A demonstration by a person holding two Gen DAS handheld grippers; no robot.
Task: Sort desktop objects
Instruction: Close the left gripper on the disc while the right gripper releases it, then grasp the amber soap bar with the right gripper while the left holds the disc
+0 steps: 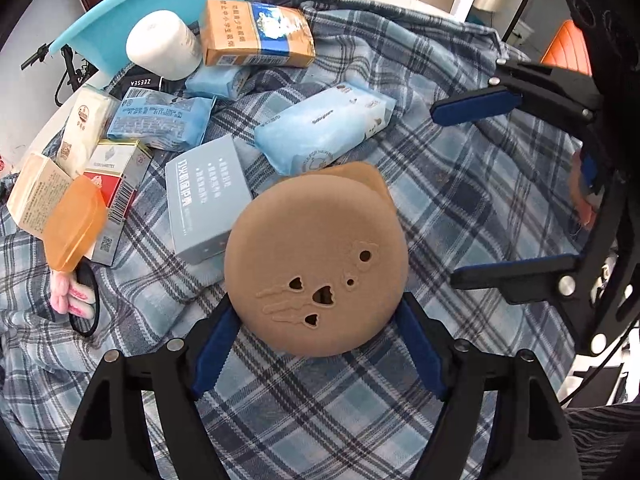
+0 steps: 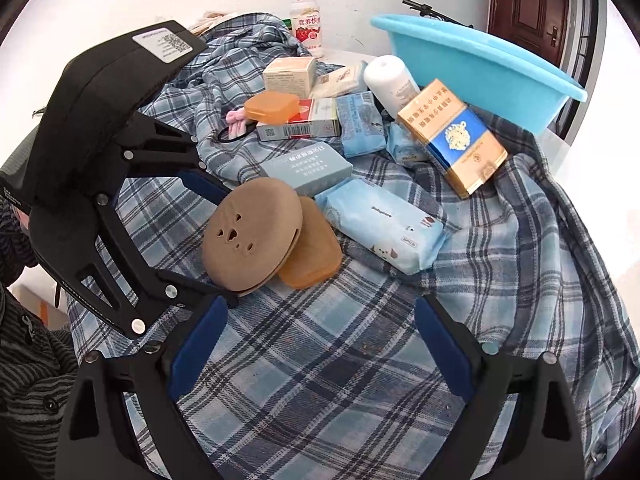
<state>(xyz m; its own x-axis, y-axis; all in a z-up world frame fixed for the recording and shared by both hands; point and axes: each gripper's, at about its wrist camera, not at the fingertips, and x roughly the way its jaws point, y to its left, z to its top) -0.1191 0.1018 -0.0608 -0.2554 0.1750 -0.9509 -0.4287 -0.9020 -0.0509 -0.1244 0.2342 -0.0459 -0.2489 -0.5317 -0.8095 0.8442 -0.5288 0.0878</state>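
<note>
While the left tool (image 1: 316, 320) grips the brown disc (image 1: 316, 264), hiding an orange lid (image 2: 312, 256), the right tool (image 2: 316, 344) gapes empty.

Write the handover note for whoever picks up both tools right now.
Left tool: shut on the brown round case, held tilted just over the plaid cloth, its far edge against the orange flat case.
Right tool: open, holding nothing, hovering over bare cloth.
Still piled on the cloth: tissue packs, grey-blue box, gold-blue carton, white bottle, red-white box.
Blue basin sits at the far edge; its inside is not visible.
Done: only the case grasp. Left: everything else.
</note>
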